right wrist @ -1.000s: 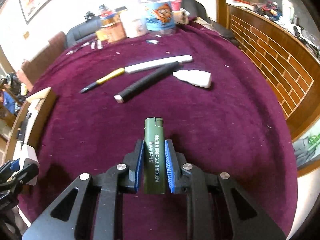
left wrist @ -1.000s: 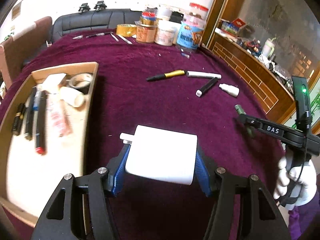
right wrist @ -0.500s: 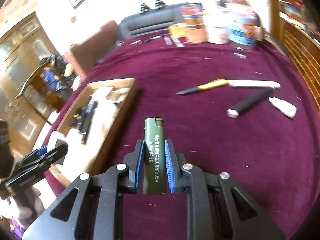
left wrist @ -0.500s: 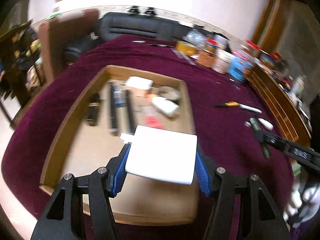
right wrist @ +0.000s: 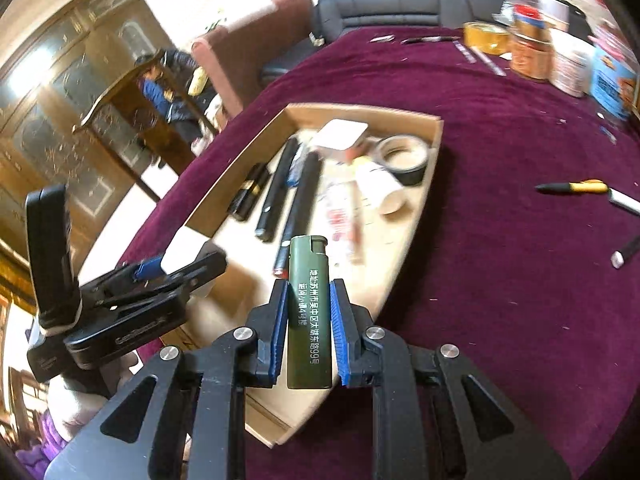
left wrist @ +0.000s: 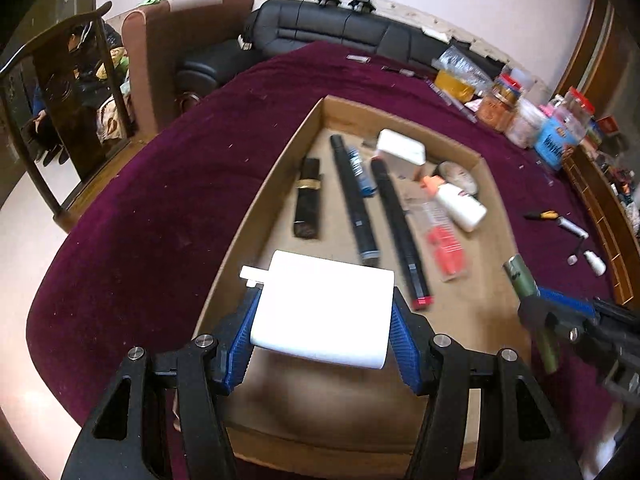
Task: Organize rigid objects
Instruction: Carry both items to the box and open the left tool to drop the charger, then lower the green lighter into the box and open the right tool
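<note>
My left gripper (left wrist: 324, 316) is shut on a white power adapter (left wrist: 322, 306) and hangs over the near end of the cardboard tray (left wrist: 280, 168). A green lighter (right wrist: 310, 312) with white lettering stands upright between the blue pads of my right gripper (right wrist: 309, 316), which is shut on it above the tray's near right rim (right wrist: 424, 204). The lighter (left wrist: 520, 278) and right gripper (left wrist: 560, 312) also show at the right of the left wrist view. In the tray lie black pens (left wrist: 352, 200), a white box (left wrist: 402, 148), a white bottle (left wrist: 460, 204) and a tape roll (right wrist: 402, 158).
On the purple tablecloth (right wrist: 520, 280) right of the tray lie a yellow-black pen (right wrist: 572, 187), a white marker (right wrist: 624, 202) and a dark tube end (right wrist: 626, 252). Jars and tubs (right wrist: 552, 56) stand at the far edge. A black sofa (left wrist: 340, 28) and chairs sit behind.
Both grippers have swung left from the open cloth to over the tray, each keeping its load. The loose pens now lie far right.
</note>
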`<state>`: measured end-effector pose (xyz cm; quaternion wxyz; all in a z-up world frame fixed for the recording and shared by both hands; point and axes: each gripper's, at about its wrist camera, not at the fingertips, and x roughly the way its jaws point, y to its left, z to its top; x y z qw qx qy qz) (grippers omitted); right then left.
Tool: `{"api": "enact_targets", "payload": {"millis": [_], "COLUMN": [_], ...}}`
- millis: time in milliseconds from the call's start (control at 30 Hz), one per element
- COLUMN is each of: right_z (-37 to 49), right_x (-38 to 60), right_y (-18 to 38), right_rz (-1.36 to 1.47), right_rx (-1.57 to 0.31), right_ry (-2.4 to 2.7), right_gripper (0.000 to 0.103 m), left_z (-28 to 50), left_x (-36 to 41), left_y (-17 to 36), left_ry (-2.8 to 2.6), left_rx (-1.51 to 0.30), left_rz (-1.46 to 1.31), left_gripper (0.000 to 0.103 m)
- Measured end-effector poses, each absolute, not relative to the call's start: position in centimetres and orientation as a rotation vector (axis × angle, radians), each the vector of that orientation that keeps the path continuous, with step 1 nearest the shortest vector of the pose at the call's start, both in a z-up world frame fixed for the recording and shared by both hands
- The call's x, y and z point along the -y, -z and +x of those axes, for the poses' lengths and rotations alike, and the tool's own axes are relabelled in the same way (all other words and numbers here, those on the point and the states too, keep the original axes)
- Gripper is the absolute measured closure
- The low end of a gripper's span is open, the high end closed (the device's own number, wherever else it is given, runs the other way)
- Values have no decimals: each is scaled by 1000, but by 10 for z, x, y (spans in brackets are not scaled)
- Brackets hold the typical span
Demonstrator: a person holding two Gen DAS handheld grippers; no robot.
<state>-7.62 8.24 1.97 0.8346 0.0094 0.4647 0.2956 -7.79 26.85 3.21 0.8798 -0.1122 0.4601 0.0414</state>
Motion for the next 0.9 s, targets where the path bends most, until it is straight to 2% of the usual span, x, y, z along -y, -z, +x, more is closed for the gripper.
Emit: {"api": "enact_targets", "payload": {"millis": [333, 567, 633, 700, 900], "right_z": [-76, -73, -73, -74, -82], "right_x": [-121, -139, -145, -153, -155], "right_y": [7, 13, 15, 17, 8], "right_rz": [-54, -91, -98, -119, -141], "right_rx": [-1064, -1072, -1083, -1083, -1034], "right_ry": [-649, -654, -664, -671, -634], "right_gripper": [85, 85, 85, 85, 82], "left_z": [-72, -94, -100, -105, -113], "left_x": [-271, -295, -304, -313, -316], "left_y": [-24, -61, -71, -78, -80], "left_ry": [-56, -38, -44, -67, -139], "left_rx": [-1020, -885, -843, -807, -797], "left_rz": [-209, -277, -309, -328, -289], "left_gripper": [48, 46, 40, 39, 36]}}
